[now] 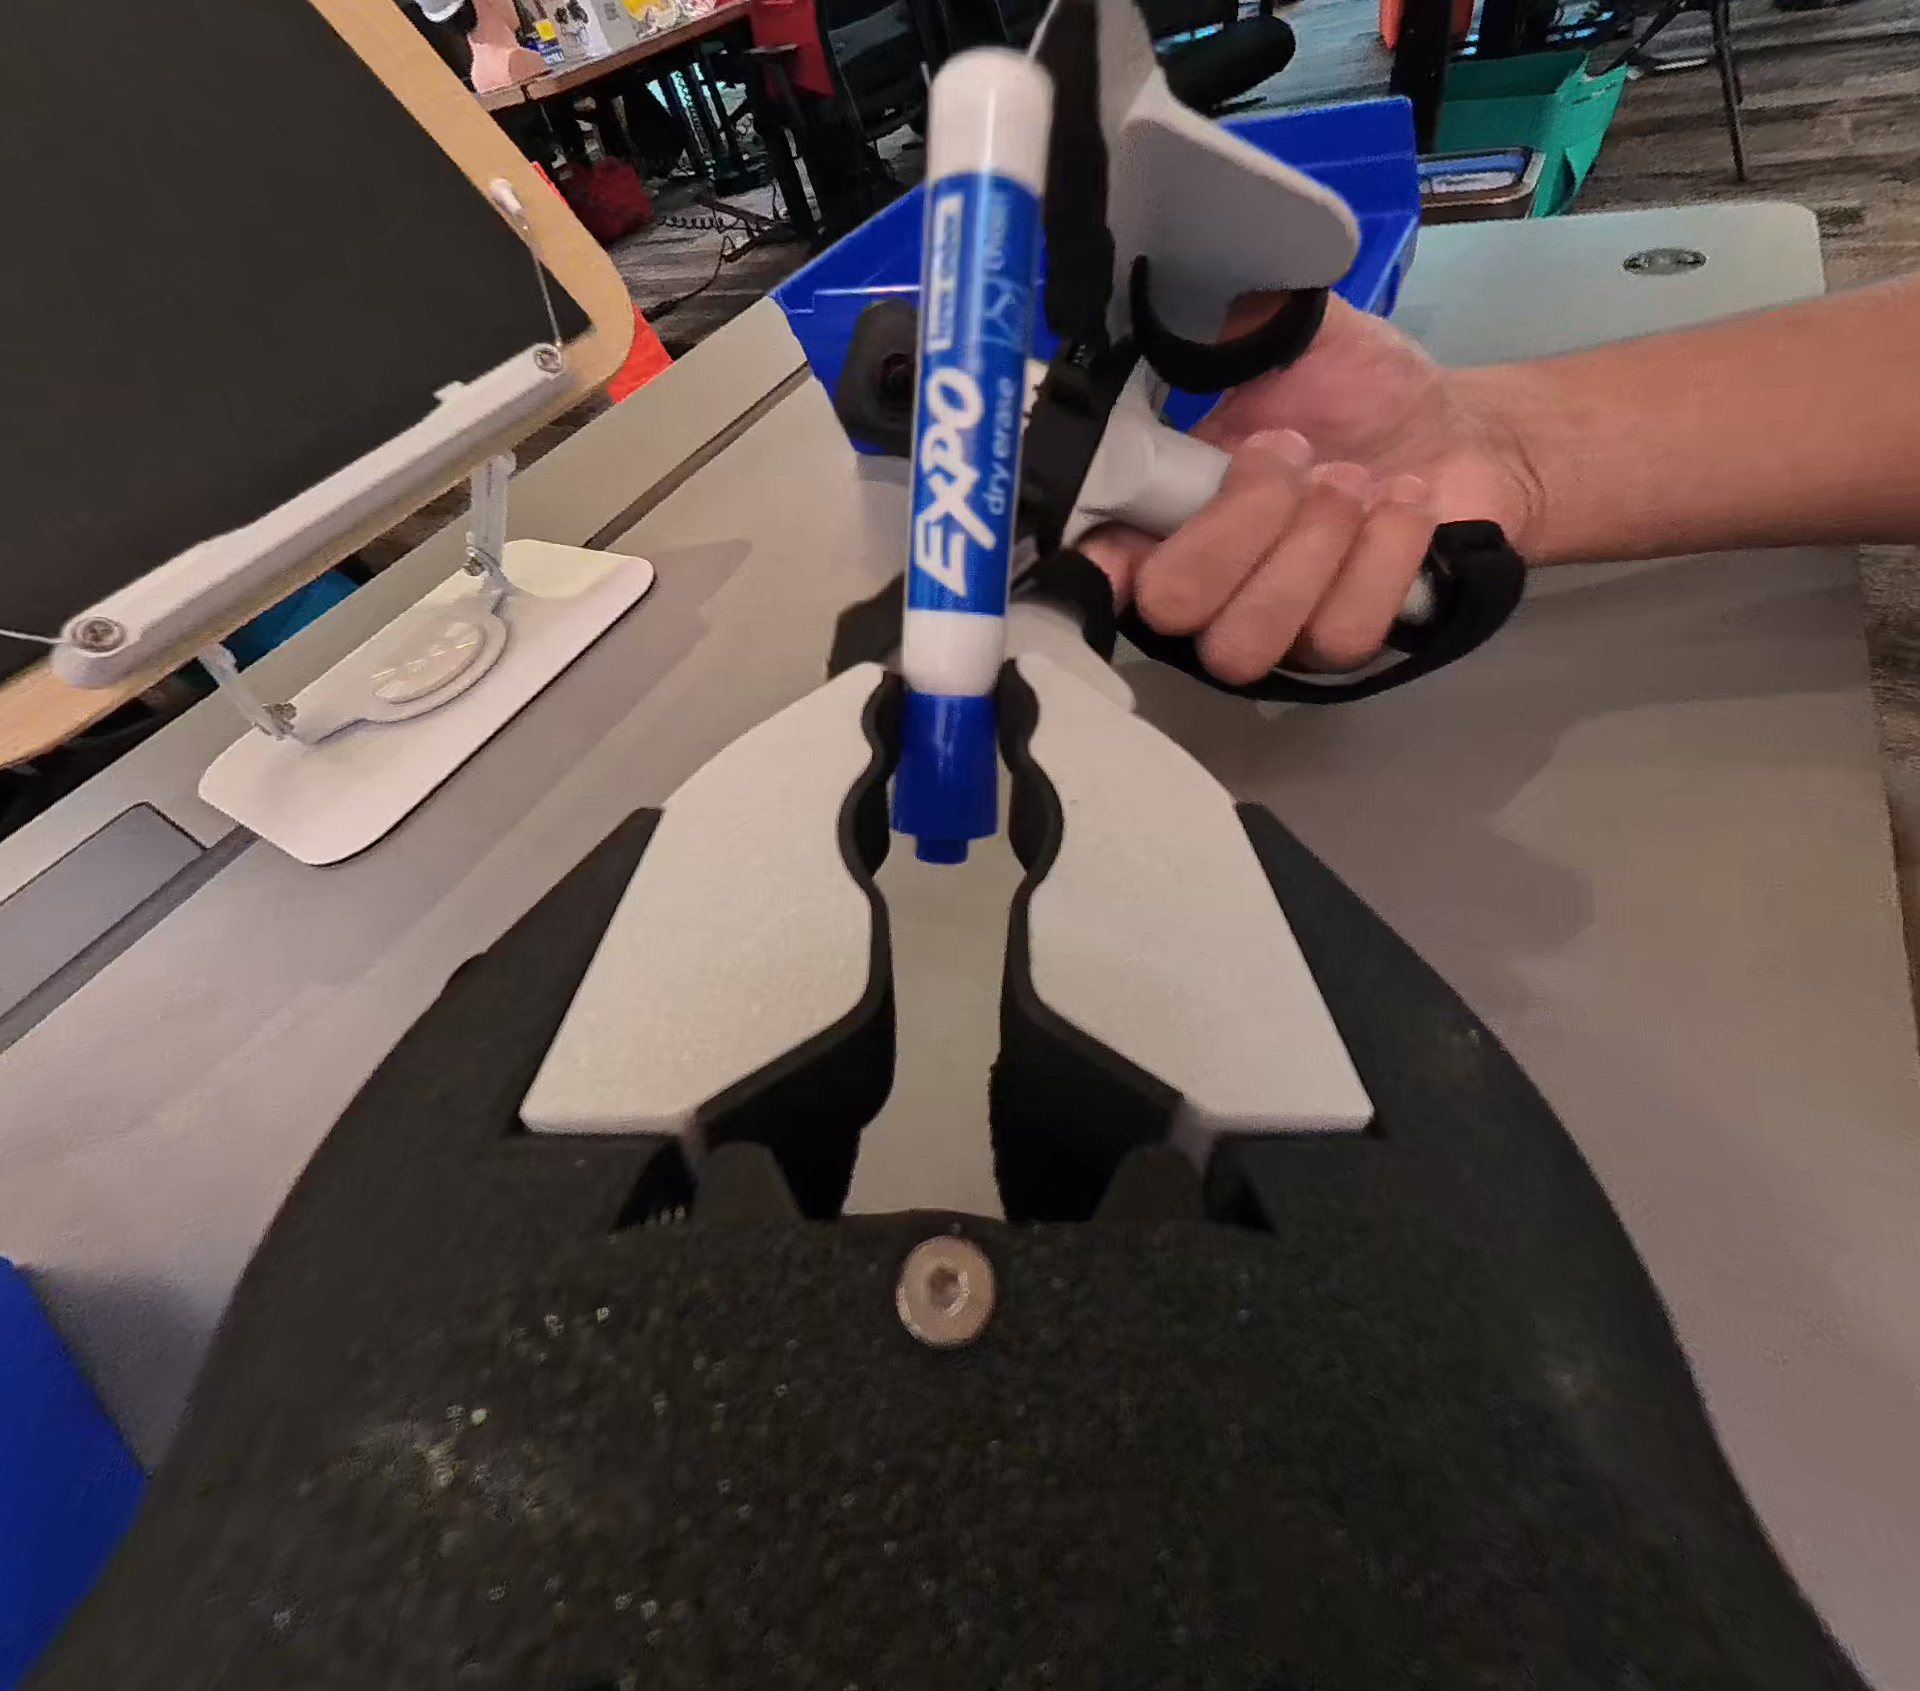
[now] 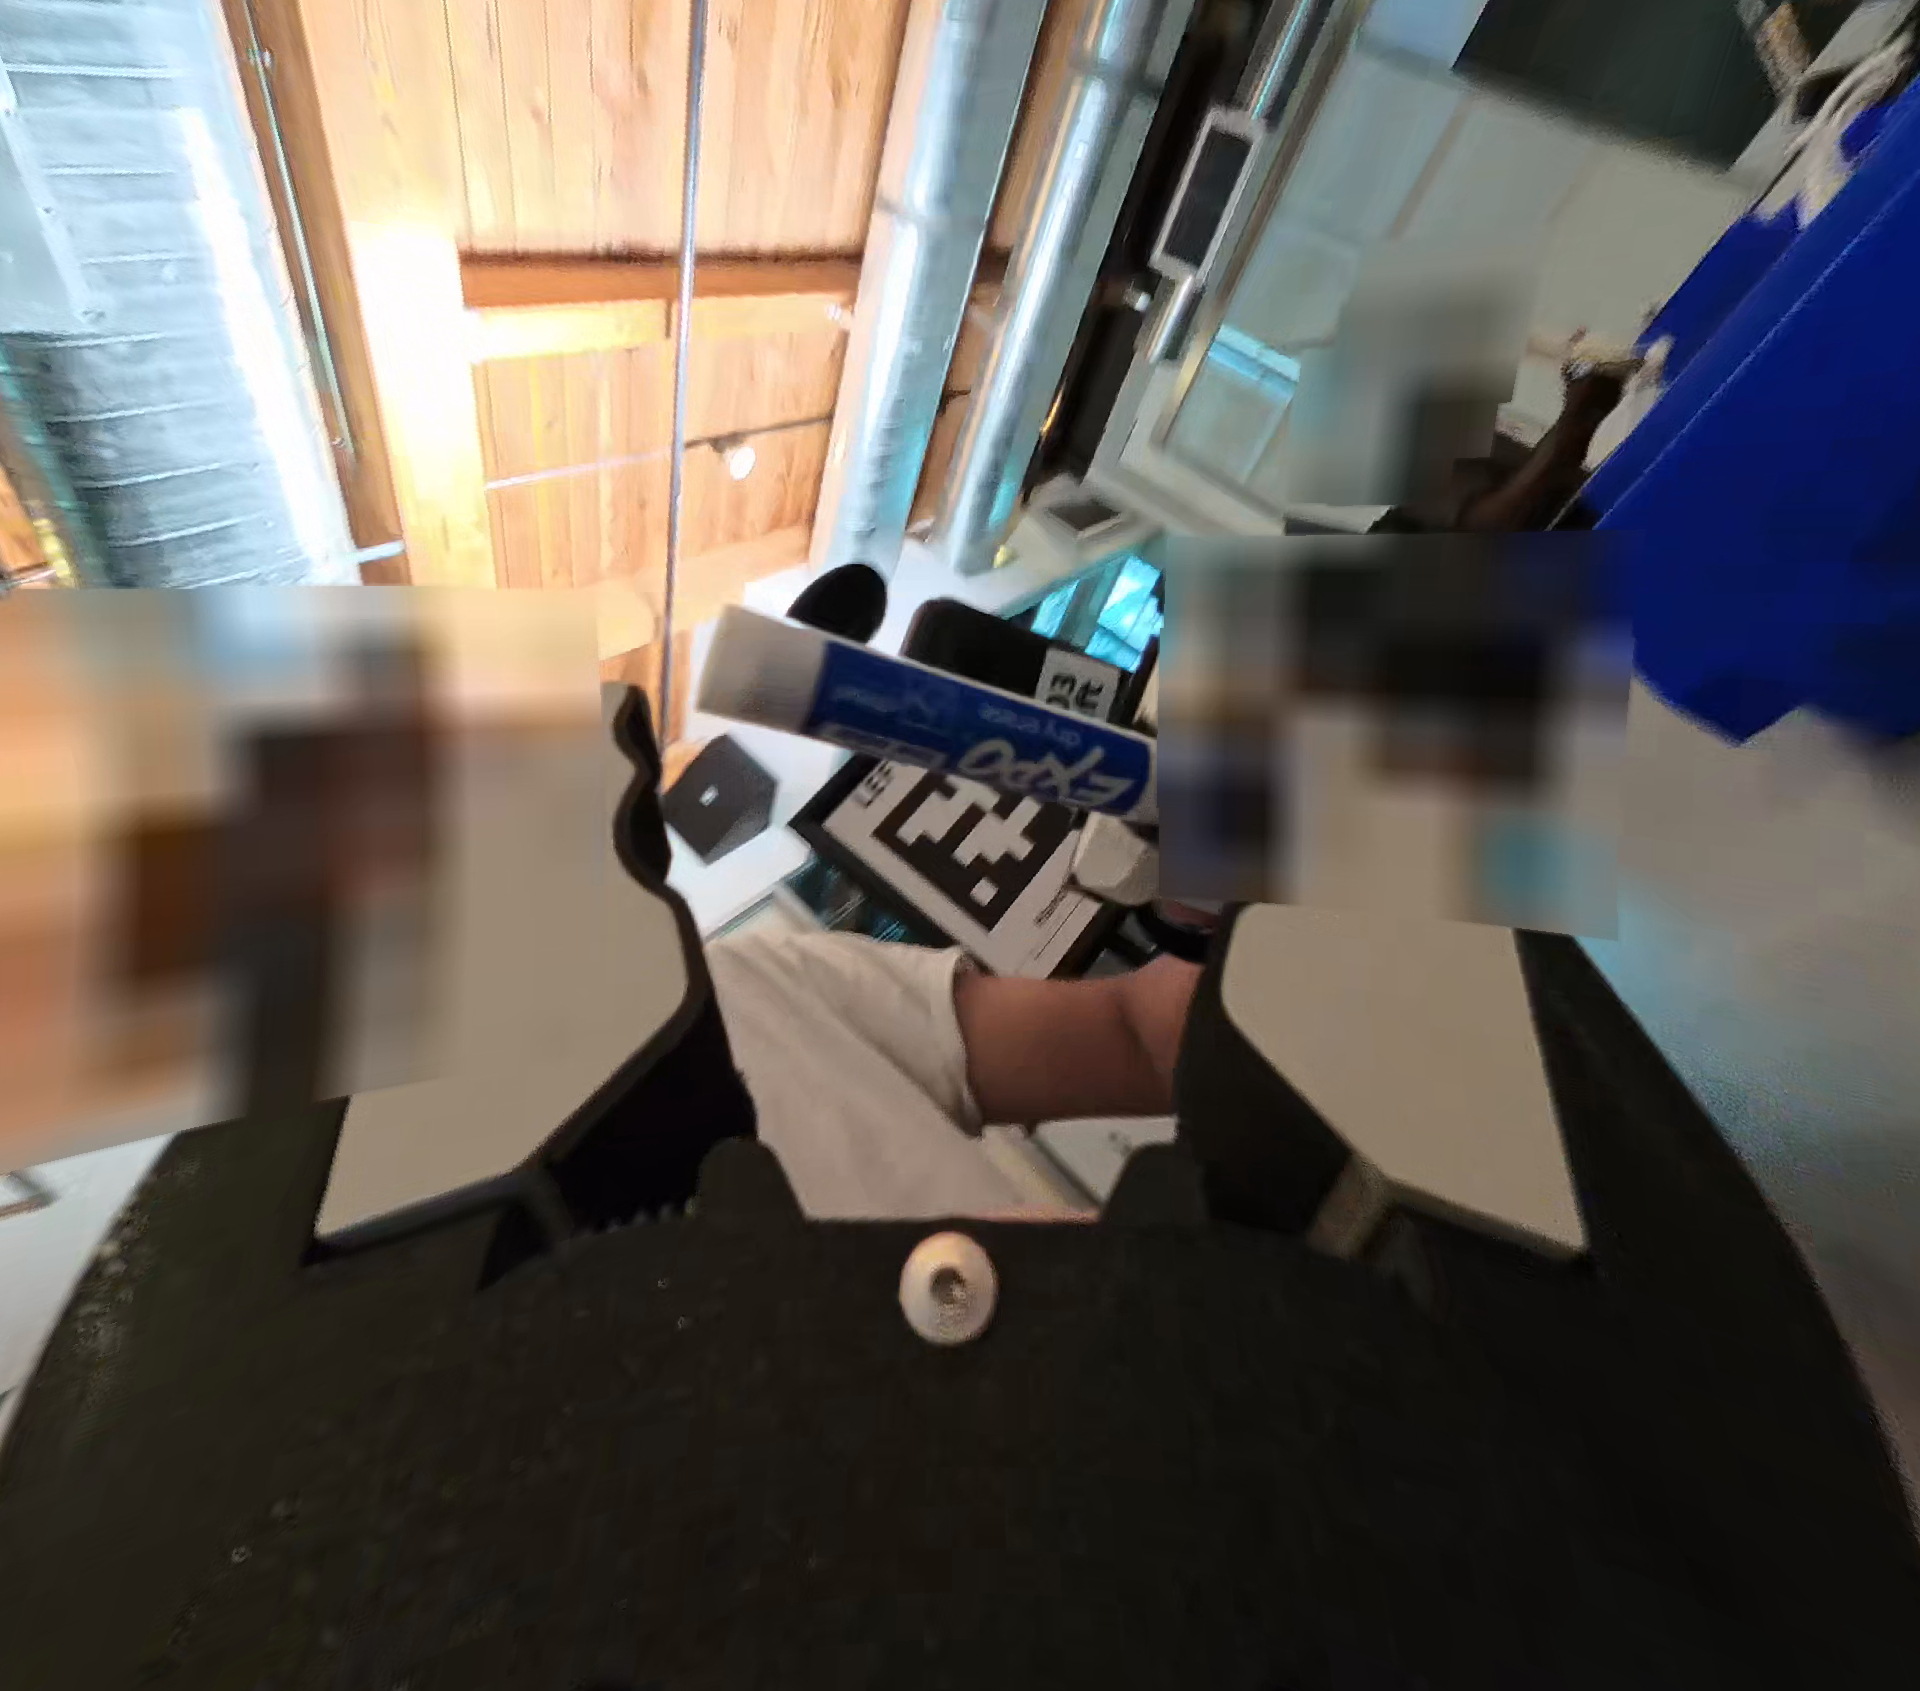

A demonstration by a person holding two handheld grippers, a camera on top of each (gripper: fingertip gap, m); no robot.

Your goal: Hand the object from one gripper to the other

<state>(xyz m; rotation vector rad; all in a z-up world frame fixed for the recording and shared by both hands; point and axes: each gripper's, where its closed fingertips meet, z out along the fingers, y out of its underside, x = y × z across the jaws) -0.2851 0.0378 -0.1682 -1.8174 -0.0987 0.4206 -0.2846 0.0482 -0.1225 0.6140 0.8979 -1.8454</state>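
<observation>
Left gripper (image 1: 948, 768) clamps marker (image 1: 961, 436) blue cap; smooth white barrel upright.

The marker (image 1: 961, 436) stands nearly upright above the worktop (image 1: 1558, 914), its lower end between the 2 fingers of the left hand-held gripper (image 1: 948, 768) at the near centre. The right hand-held gripper (image 1: 1143, 187) lies just right of the marker. A bin (image 1: 1351, 155) sits behind them; a stand (image 1: 416, 685) sits to the left.
</observation>
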